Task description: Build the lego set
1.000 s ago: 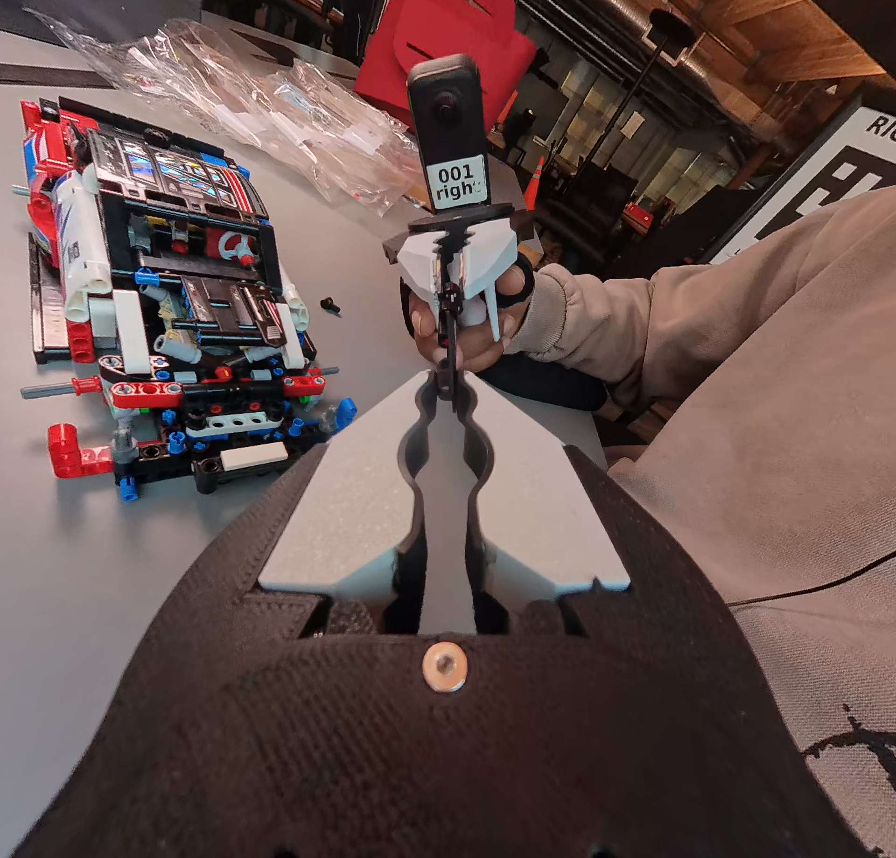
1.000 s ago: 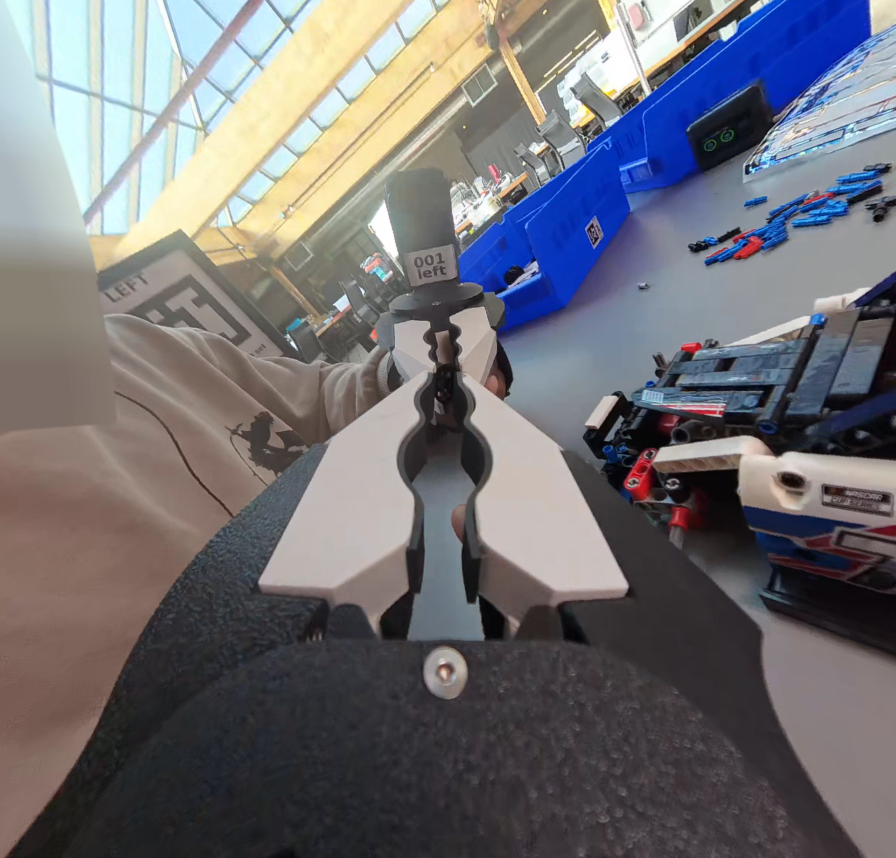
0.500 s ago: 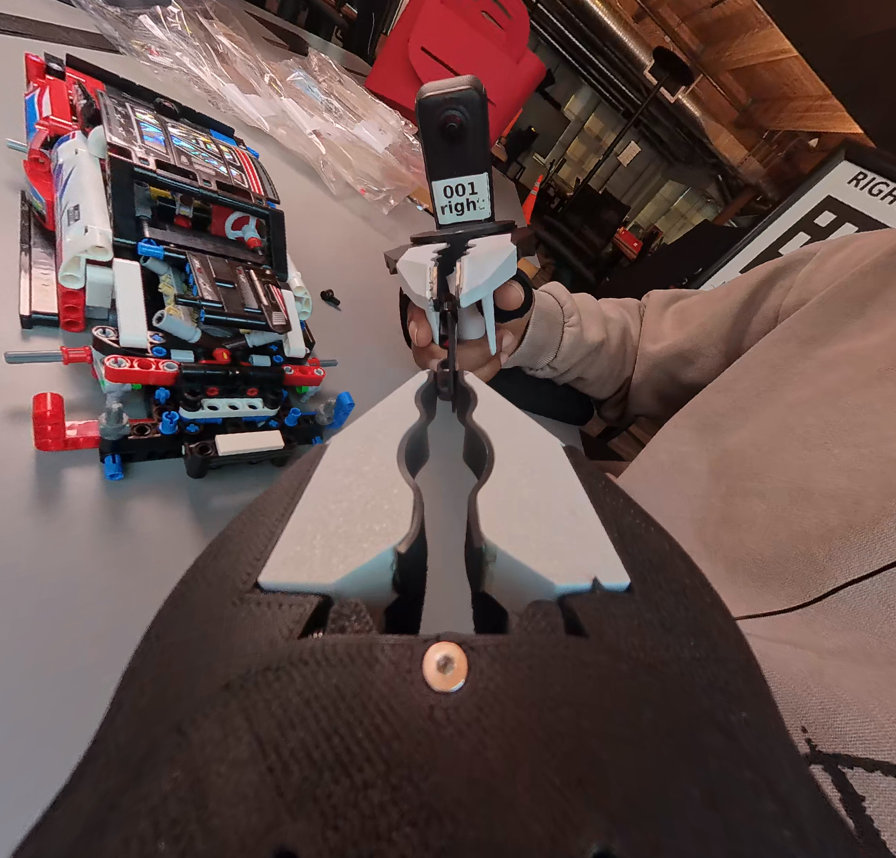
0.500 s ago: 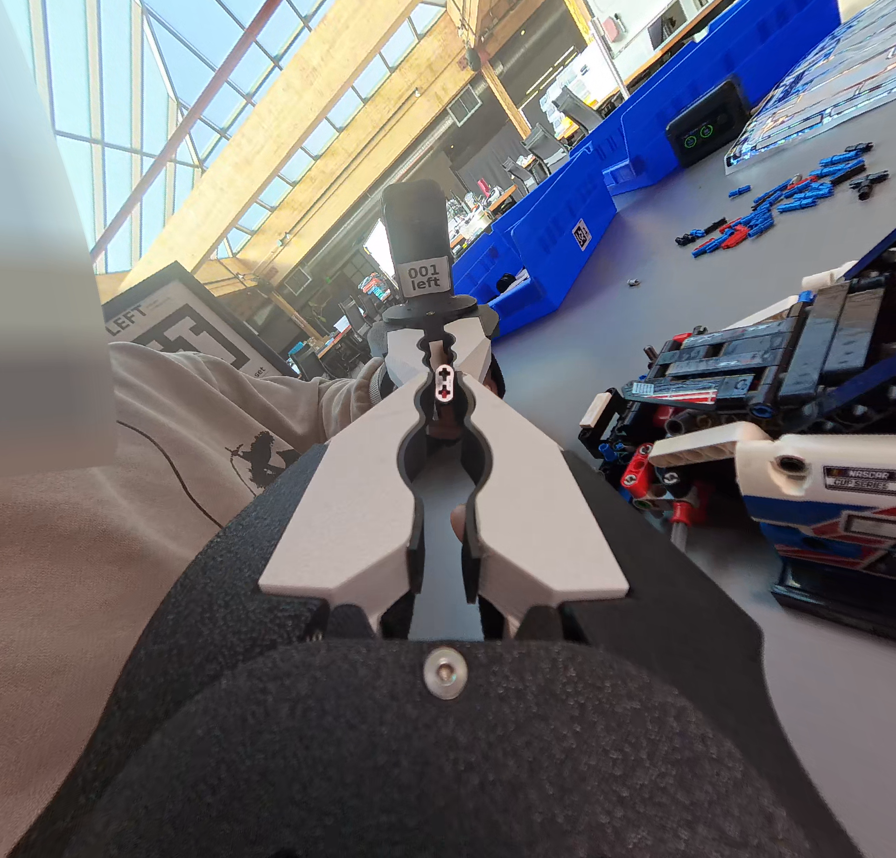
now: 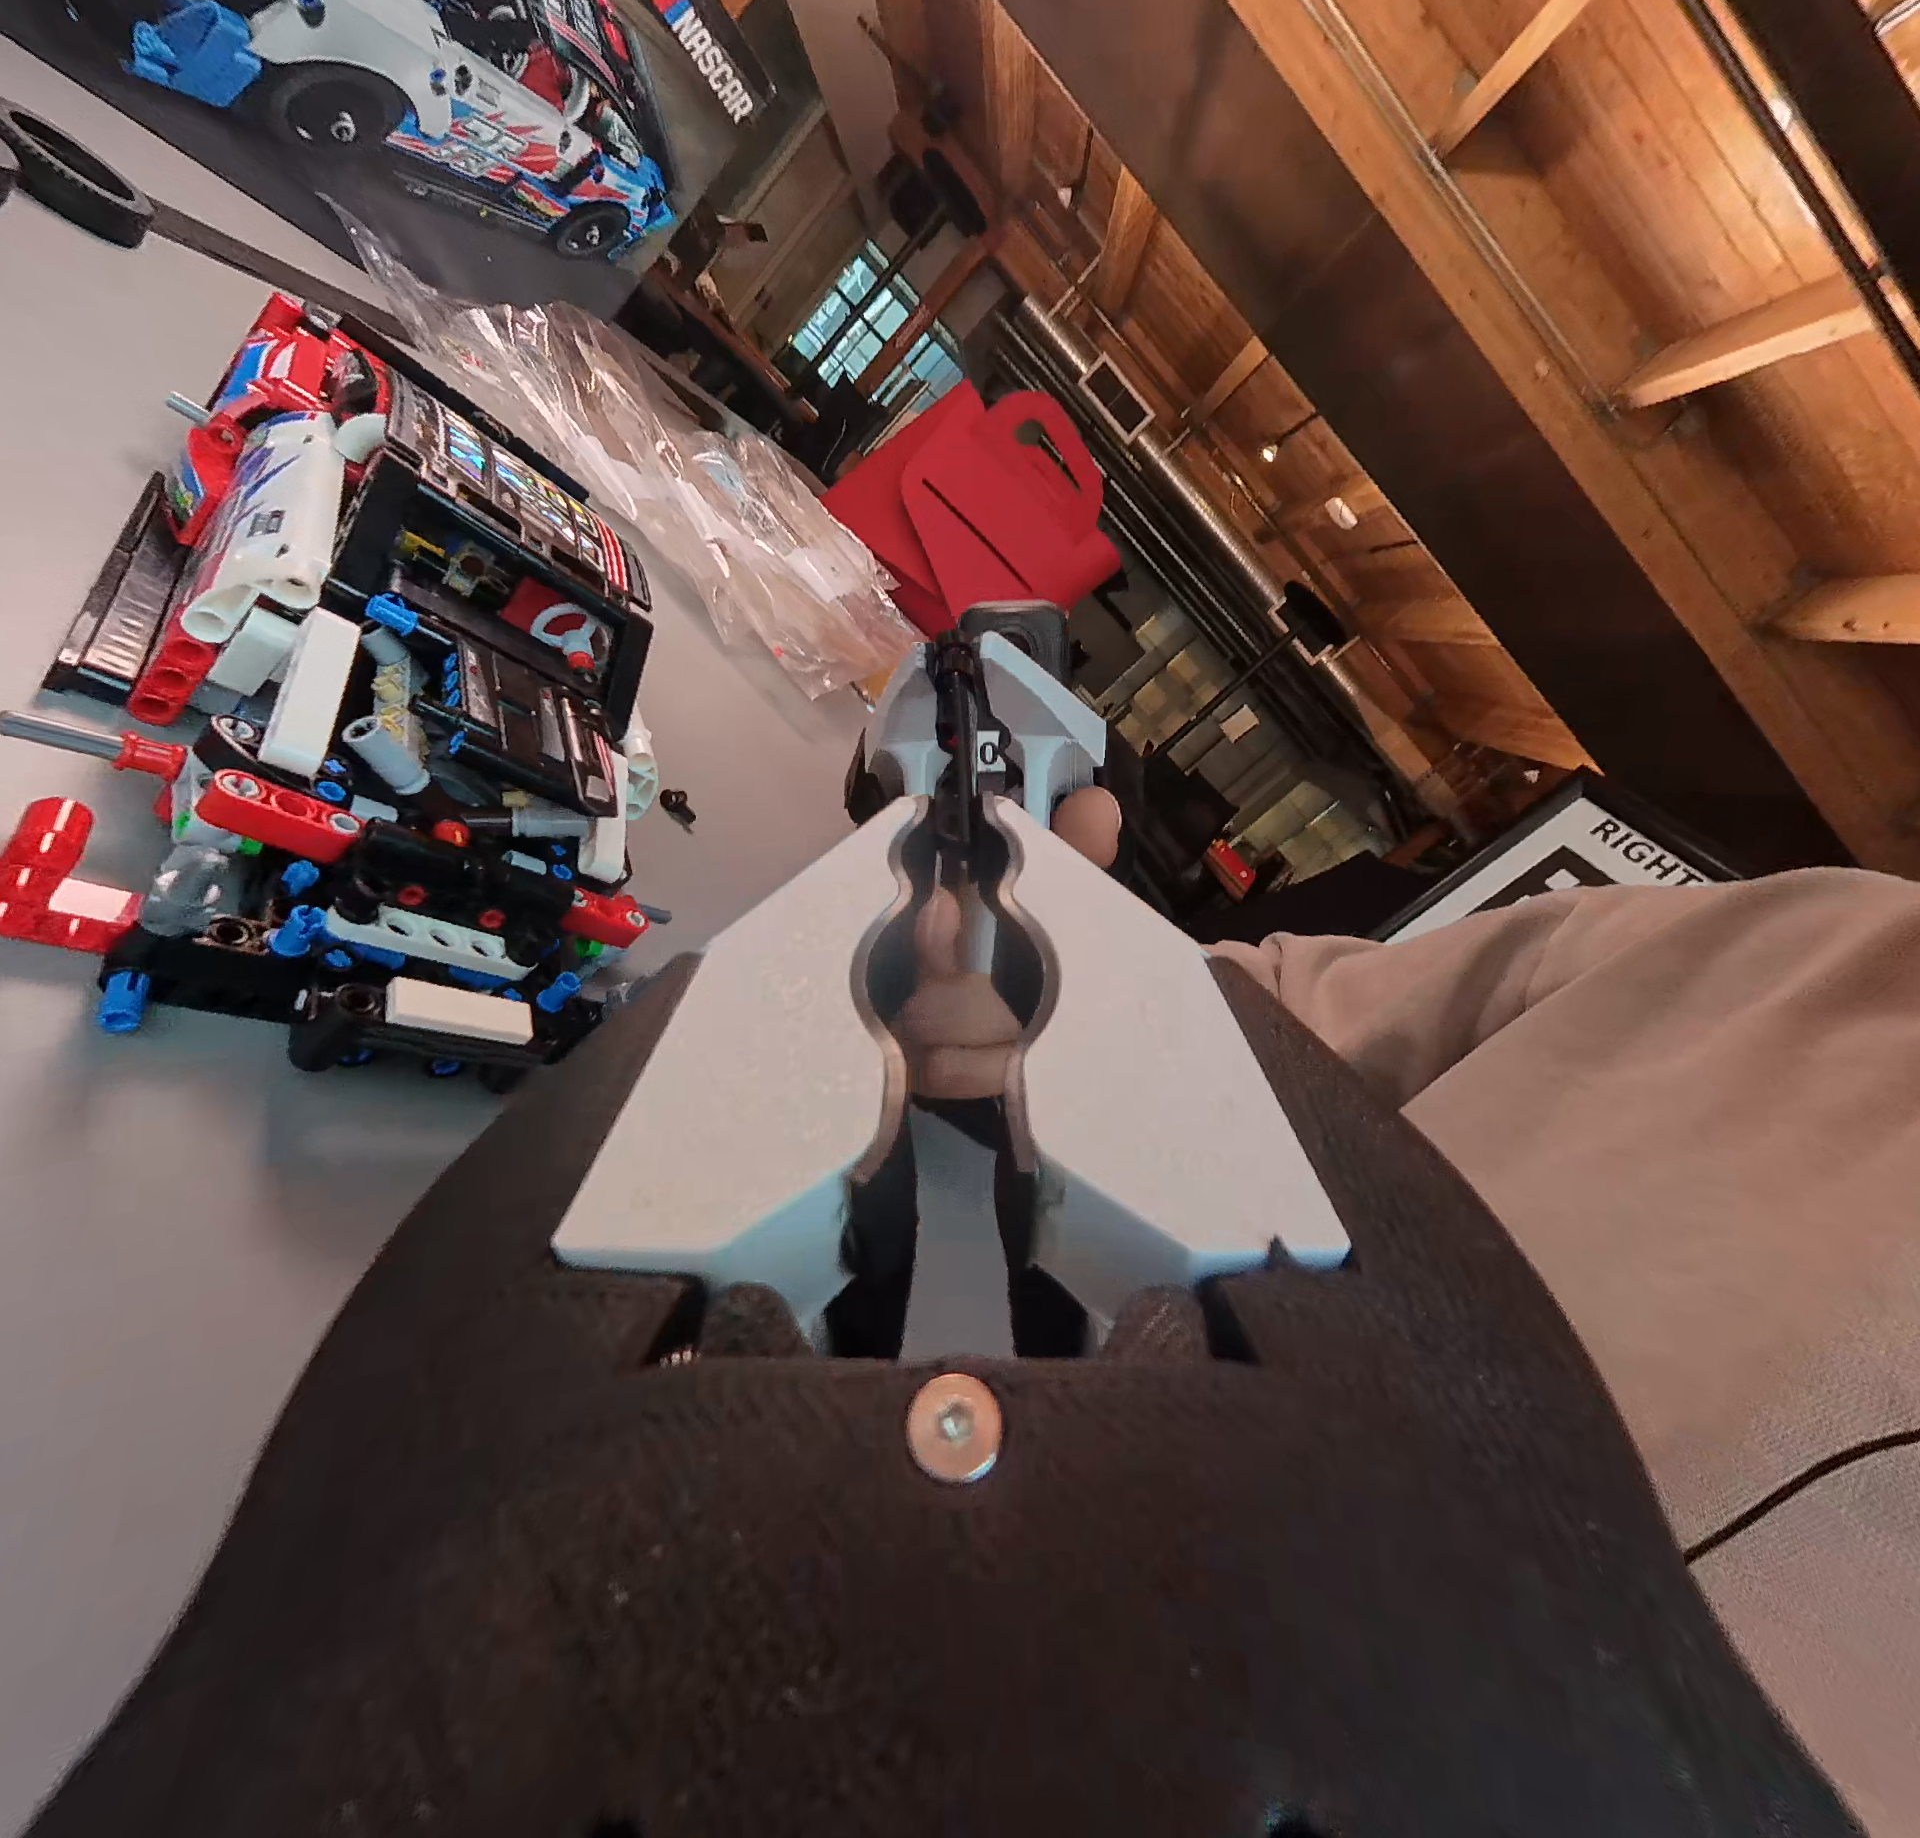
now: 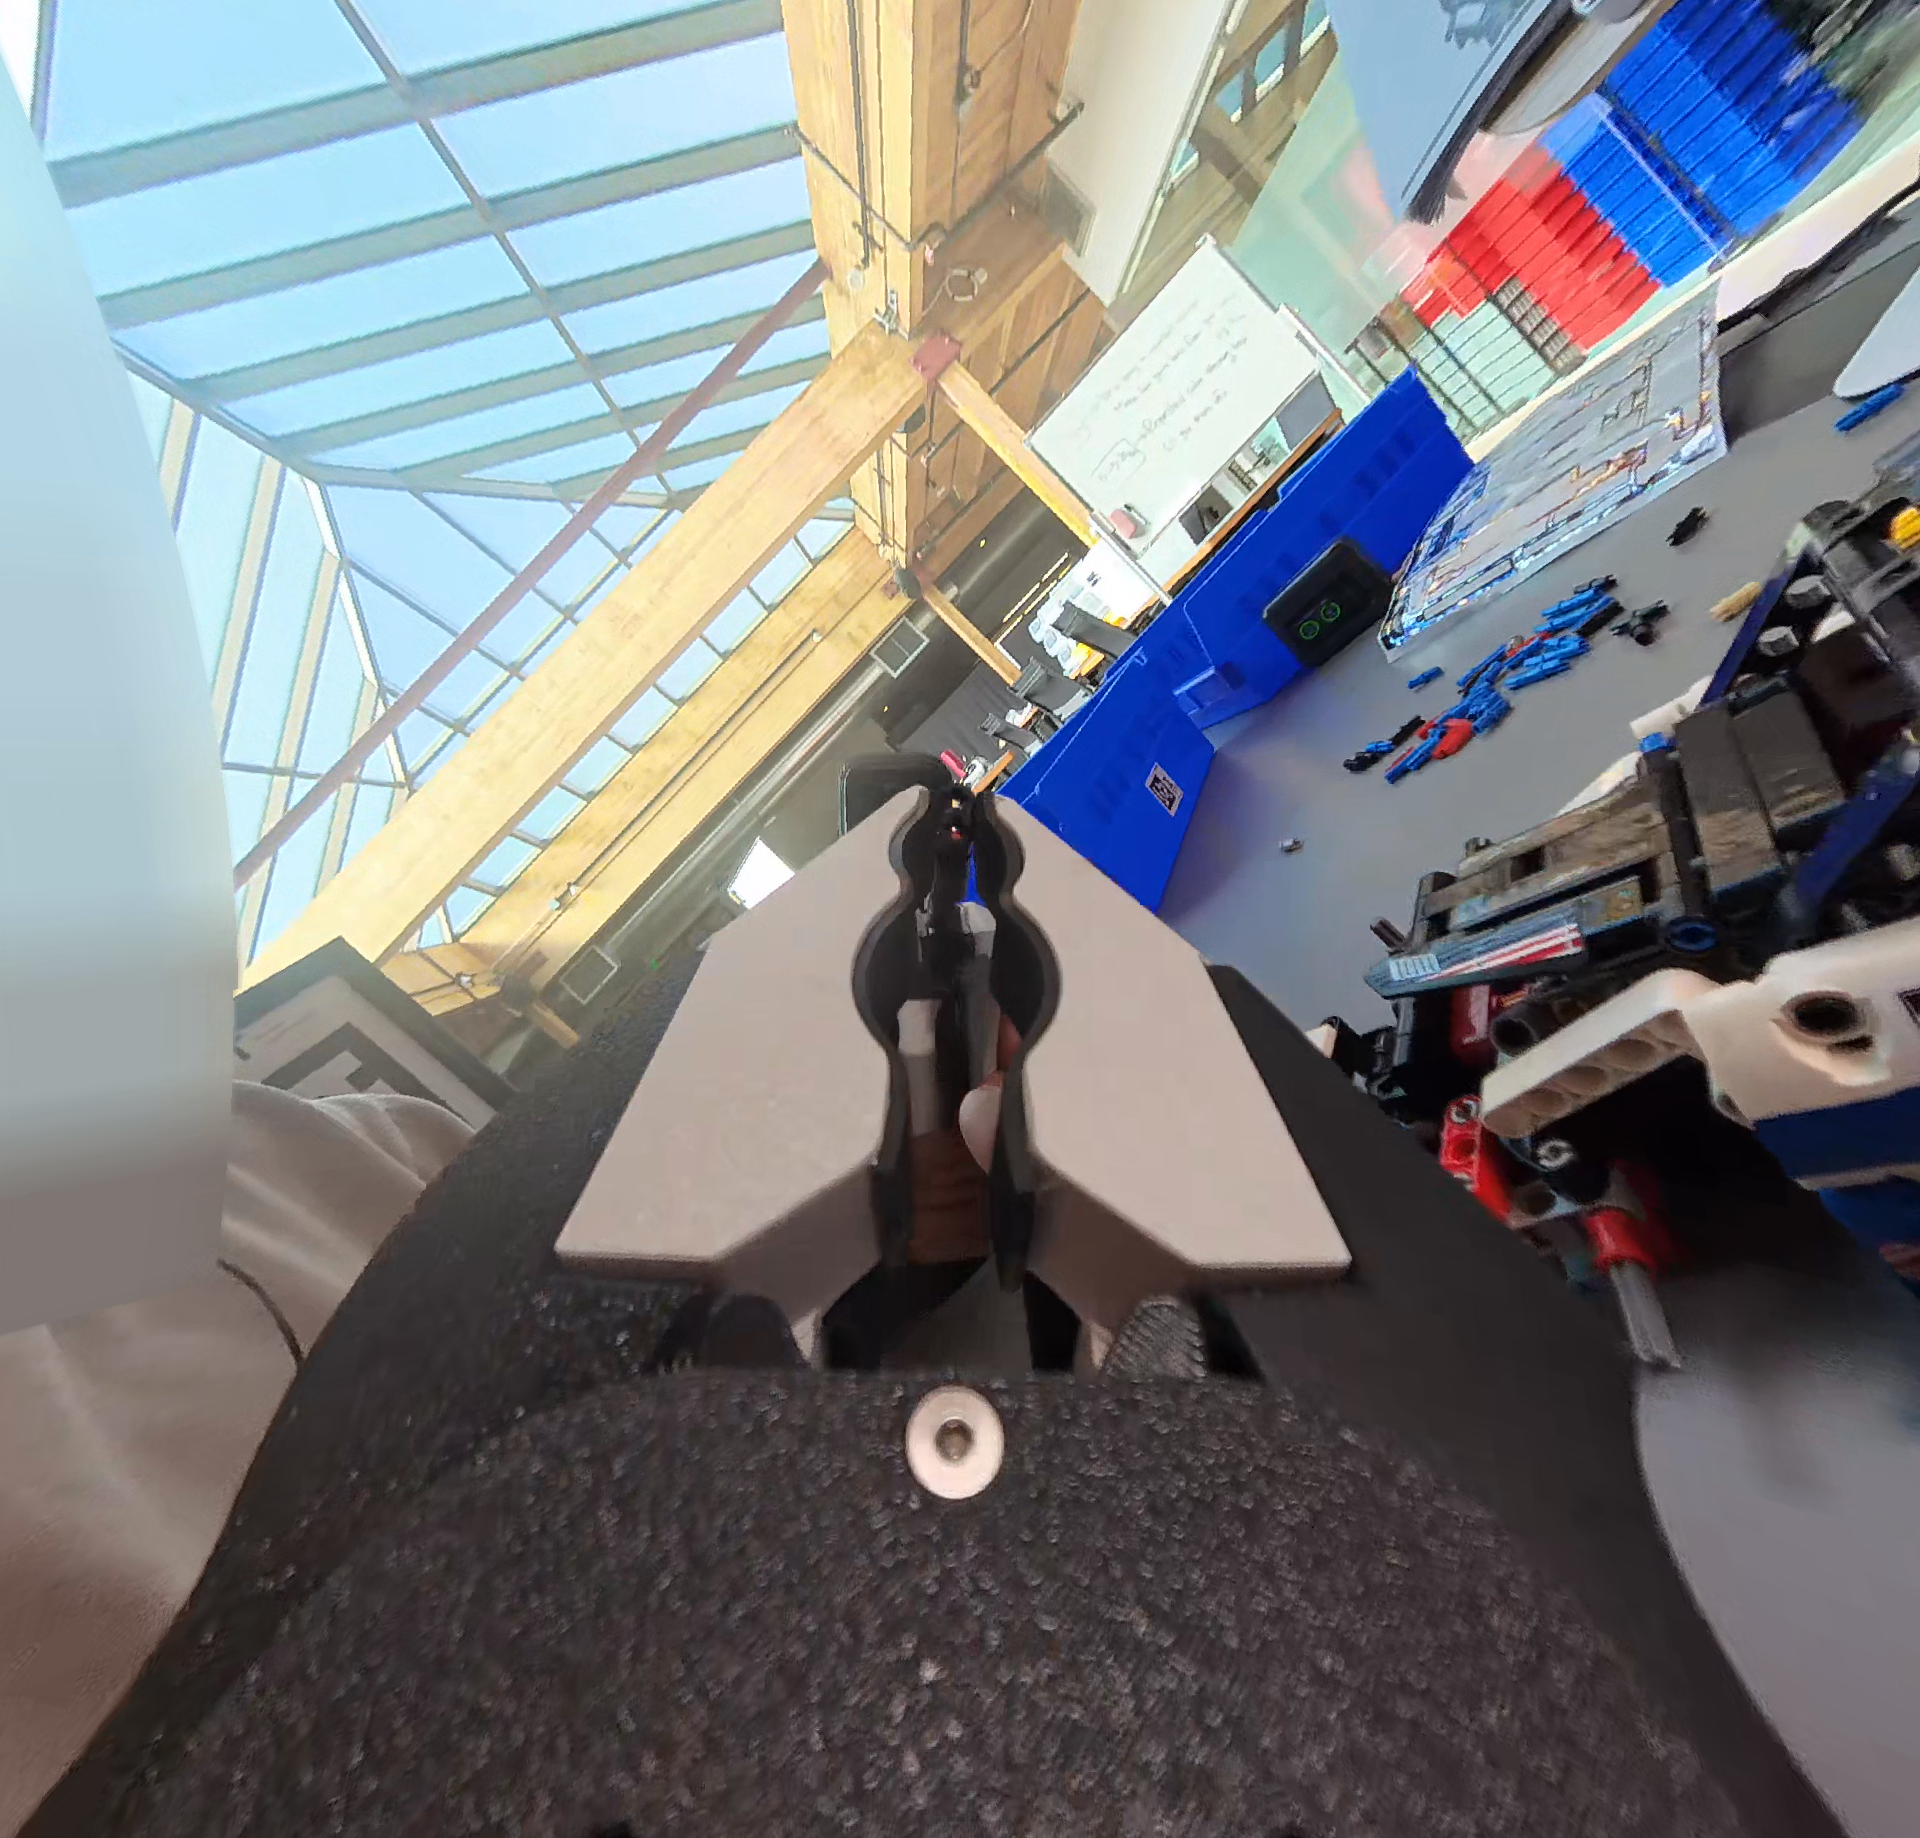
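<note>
1. Left wrist view: the left gripper is held above the grey table, its two pale fingers clenched on a thin black lego piece at their tips.
2. Directly beyond, the right gripper points back at the camera; its tips meet the same black piece from the far side, and a hand shows behind it, with a beige sleeve leading off to the right.
3. The partly built lego car, in black, red, white and blue, lies on the table to the left, well apart from both grippers.
4. A small black pin lies loose on the table just beside the car's near right corner.
5. Crumpled clear plastic bags lie beyond the car; farther back stand the set's box and a red folded object.
6. Right wrist view: the right gripper is tilted upward toward a glass roof and timber beams, its fingers closed on the black piece, which is dark and hard to make out against the other tool.
7. The left gripper is mostly hidden behind the right one's fingers here; only slivers show through the gap.
8. The lego car sits low on the right edge, close to the camera and somewhat blurred.
9. Scattered small blue and red pieces lie farther off on the table, near an open instruction booklet and blue bins.
</note>
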Action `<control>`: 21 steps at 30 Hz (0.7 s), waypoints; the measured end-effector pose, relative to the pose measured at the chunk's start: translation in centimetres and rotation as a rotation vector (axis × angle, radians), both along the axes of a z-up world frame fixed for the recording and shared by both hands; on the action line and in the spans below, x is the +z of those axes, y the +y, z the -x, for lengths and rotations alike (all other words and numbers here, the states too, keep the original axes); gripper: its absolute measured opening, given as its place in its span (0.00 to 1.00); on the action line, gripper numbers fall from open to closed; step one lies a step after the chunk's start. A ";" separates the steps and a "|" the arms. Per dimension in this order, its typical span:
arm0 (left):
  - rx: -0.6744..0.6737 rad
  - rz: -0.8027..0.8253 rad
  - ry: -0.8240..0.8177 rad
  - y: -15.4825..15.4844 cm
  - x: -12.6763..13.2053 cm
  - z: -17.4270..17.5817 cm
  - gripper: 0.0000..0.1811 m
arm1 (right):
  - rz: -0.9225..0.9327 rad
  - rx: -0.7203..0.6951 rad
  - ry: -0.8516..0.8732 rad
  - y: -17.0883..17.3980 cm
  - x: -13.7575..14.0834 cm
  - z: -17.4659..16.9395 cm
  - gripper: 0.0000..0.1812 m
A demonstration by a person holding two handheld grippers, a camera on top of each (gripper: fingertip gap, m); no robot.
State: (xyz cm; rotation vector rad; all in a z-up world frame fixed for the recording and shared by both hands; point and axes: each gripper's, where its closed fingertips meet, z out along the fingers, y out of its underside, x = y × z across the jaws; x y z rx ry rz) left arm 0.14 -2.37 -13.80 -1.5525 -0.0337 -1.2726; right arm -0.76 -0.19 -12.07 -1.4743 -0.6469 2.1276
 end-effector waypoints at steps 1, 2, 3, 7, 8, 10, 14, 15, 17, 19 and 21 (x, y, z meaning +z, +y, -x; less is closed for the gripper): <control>0.010 -0.004 -0.012 0.0 0.2 0.0 0.03 | 0.007 -0.017 0.013 0.0 0.2 0.1 0.03; 0.015 -0.007 -0.023 0.0 0.3 0.0 0.03 | 0.004 -0.028 0.022 0.0 0.4 0.3 0.03; 0.018 -0.011 -0.031 -0.1 0.4 0.0 0.03 | -0.012 -0.031 0.023 -0.2 0.6 0.4 0.03; -0.019 -0.028 0.007 -0.5 0.4 -0.8 0.02 | -0.052 0.030 0.019 -1.2 0.9 1.0 0.03; -0.048 -0.028 0.032 -0.8 0.1 -1.6 0.02 | -0.078 0.081 -0.004 -2.2 0.7 1.4 0.03; -0.065 -0.052 0.032 -0.9 0.6 -2.2 0.03 | -0.129 0.131 -0.013 -4.0 0.7 1.9 0.03; -0.070 -0.099 0.140 -1.0 1.0 -2.1 0.03 | -0.231 0.167 -0.004 -4.0 1.7 1.8 0.03; -0.076 -0.103 0.179 -1.1 0.8 -2.1 0.03 | -0.235 0.174 -0.007 -3.9 1.7 1.7 0.03; -0.096 -0.101 0.280 -1.2 0.0 -1.9 0.03 | -0.248 0.193 -0.017 -3.9 1.4 1.5 0.03; -0.118 -0.098 0.380 -1.3 -0.7 -1.9 0.03 | -0.288 0.220 -0.038 -4.0 0.9 1.3 0.02; -0.128 -0.106 0.435 -1.5 -1.2 -1.9 0.03 | -0.346 0.233 -0.053 -3.9 0.7 1.0 0.02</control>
